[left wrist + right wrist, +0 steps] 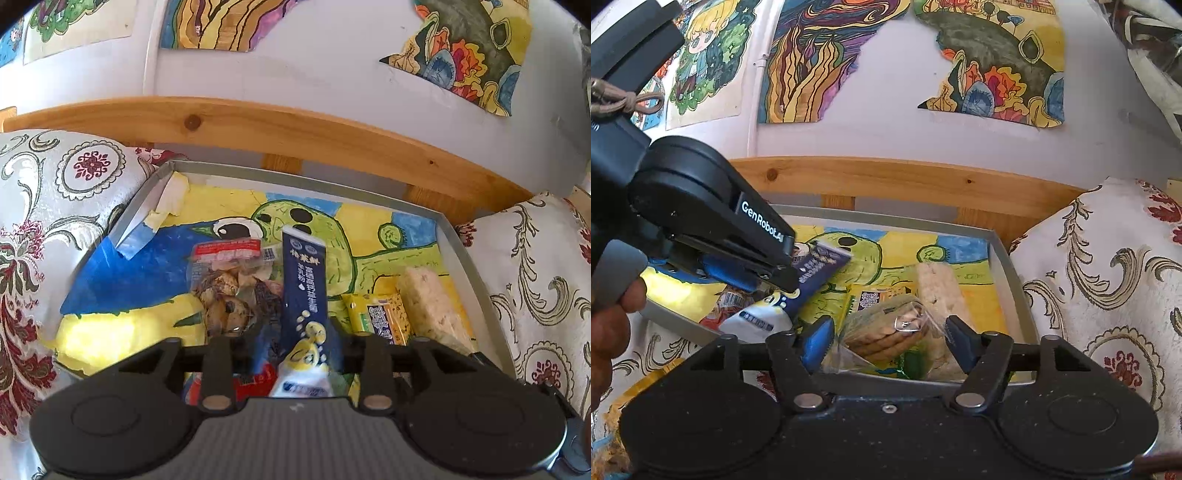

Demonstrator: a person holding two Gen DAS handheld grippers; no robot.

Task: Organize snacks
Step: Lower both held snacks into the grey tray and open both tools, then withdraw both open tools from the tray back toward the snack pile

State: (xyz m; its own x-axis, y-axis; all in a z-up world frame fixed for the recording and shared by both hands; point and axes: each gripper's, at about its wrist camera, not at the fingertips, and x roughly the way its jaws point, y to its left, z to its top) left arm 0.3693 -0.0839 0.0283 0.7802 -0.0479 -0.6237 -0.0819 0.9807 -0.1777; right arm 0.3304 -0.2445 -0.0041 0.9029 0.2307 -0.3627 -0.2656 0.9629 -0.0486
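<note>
L gripper (783, 273) is clamped on the blue sachet (304, 291) above the tray (458, 240), R gripper (886, 343) has jaws apart around the cookie pack (886, 332); the slim sachet may slip or snag other snacks.

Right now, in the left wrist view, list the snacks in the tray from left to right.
Clear bag of brown snacks → dark blue sachet in the left gripper → yellow packet → pale rice bar, near the tray wall.
</note>
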